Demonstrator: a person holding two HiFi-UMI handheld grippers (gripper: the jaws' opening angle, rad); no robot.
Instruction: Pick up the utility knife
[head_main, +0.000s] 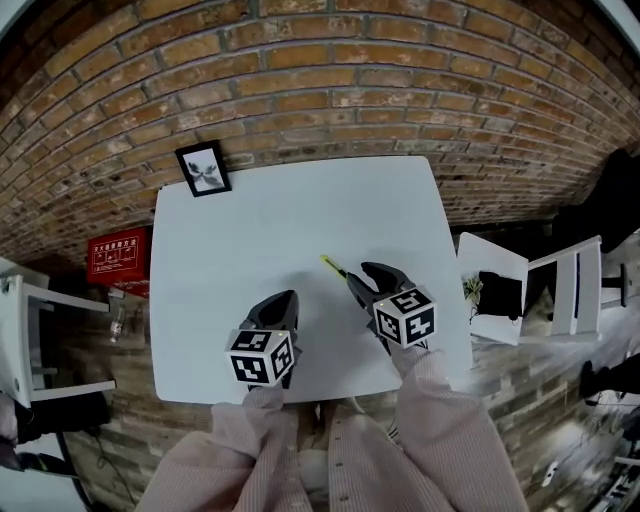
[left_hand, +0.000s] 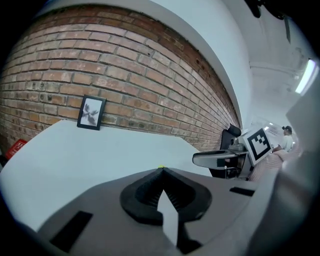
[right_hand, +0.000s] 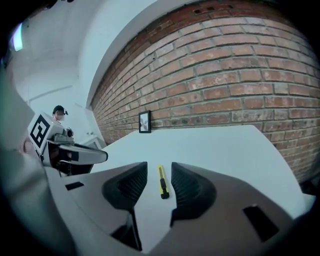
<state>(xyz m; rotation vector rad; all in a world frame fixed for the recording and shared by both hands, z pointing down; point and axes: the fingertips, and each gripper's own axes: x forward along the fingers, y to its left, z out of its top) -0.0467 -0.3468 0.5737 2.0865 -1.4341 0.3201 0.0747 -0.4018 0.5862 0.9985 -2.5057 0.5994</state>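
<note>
The utility knife (right_hand: 162, 182) lies flat on the white table (head_main: 250, 230), right of the middle and nearer the near edge. Its long axis runs on a diagonal. The yellow end points toward the far left corner, where a framed picture (head_main: 203, 168) stands against the brick wall (head_main: 330, 70). The black end points back at the right gripper (right_hand: 159, 166). That gripper's jaws stand apart with the knife showing in the gap, touching neither. The left gripper (left_hand: 162, 170) has its jaws closed tip to tip on nothing, by the near edge.
</note>
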